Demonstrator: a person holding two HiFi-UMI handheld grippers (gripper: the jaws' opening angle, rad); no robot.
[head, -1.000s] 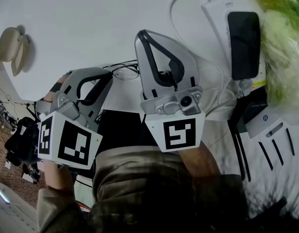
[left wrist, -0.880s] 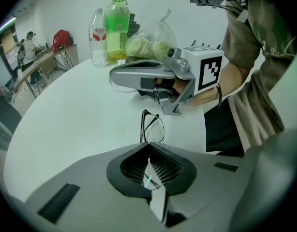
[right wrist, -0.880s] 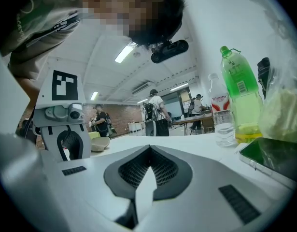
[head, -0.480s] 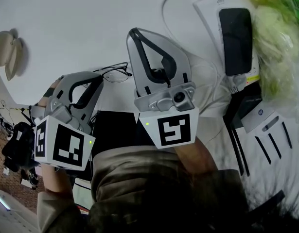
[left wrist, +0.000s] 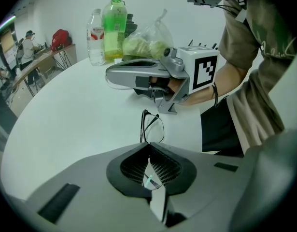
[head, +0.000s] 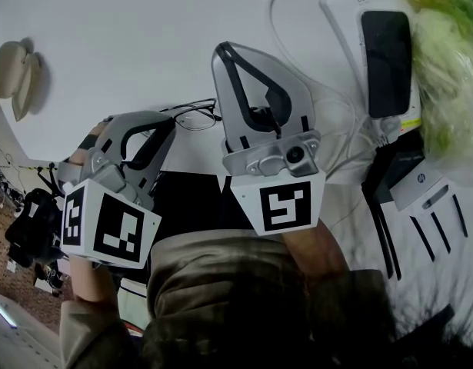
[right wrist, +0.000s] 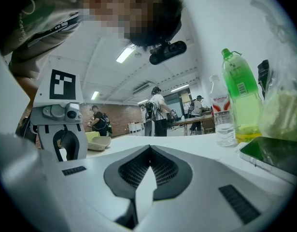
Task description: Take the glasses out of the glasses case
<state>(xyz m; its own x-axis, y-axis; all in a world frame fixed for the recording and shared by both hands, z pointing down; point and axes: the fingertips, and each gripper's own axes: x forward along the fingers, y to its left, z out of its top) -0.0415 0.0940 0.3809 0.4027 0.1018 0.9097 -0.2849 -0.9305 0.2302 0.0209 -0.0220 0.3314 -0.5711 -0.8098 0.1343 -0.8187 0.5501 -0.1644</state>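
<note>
The head view looked steeply down on the tabletop [head: 144,44] from close above. The left gripper view tilted down at it; the right gripper view faced level. Both shared the green bottle [left wrist: 114,28].

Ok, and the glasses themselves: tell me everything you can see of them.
The glasses have a thin dark frame, metal by the look, with clear squarish lenses and slim temple arms. They are out of the glasses case, which lies open well apart from them. They sit on or just over the white table; I cannot tell which. Their near end runs into the closed tip of the left tool, which looks pinched on a temple arm. Nothing else touches them.
</note>
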